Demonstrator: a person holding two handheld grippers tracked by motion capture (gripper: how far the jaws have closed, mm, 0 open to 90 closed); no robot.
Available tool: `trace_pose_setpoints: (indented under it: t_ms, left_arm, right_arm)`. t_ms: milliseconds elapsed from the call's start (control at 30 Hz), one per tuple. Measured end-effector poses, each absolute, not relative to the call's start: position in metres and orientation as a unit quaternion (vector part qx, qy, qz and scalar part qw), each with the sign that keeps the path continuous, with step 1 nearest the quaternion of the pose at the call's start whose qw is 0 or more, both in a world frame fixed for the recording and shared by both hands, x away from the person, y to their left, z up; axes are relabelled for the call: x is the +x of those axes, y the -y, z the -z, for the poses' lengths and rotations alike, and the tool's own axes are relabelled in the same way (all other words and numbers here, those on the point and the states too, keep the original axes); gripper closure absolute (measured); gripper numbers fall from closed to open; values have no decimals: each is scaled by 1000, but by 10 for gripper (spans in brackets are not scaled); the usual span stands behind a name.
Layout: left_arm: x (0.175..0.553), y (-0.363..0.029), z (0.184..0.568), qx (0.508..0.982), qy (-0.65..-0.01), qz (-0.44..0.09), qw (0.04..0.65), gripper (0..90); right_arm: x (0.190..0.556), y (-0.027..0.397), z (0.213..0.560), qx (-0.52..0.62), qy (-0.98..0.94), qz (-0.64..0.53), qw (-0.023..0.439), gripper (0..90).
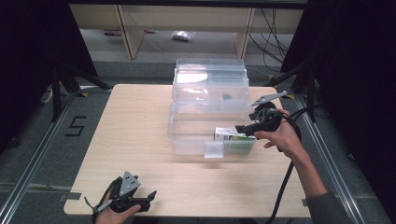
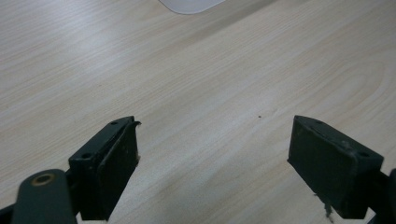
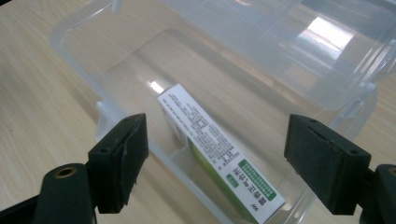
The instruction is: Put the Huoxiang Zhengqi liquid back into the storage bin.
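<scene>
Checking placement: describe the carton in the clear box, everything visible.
The carton is a long white cardboard box with green bands and small print. It lies flat on the floor of the clear plastic bin, near the bin's front right corner. It looks closed and undamaged. The open right tongs hang above it, not touching.

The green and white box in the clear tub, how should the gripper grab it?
Come from above: the clear tub's walls block the sides. The green and white box lies flat and long, so pinch across its narrow width near the middle. The right gripper is open above it.
</scene>
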State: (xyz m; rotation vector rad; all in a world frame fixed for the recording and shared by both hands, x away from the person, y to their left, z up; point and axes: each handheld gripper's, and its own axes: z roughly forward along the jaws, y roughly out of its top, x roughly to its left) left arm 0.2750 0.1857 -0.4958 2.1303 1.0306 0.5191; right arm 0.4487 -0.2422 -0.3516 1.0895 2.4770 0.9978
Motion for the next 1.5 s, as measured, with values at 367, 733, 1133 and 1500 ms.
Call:
trace_pose_setpoints:
  t_ms: [367, 733, 1133, 1500]
  left_arm:
    - [274, -185, 496, 819, -401, -202, 356, 153]
    - [275, -186, 495, 821, -400, -207, 350, 153]
    - [275, -184, 496, 812, -410, -208, 359, 153]
    - [273, -186, 494, 815, -408, -215, 350, 153]
  right_arm:
    - [423, 240, 356, 369, -842, -370, 137, 219]
    - [397, 249, 355, 374, -834, -384, 129, 217]
    - [377, 257, 368, 390, -821, -397, 126, 194]
    - [352, 255, 386, 385, -817, -409, 127, 189]
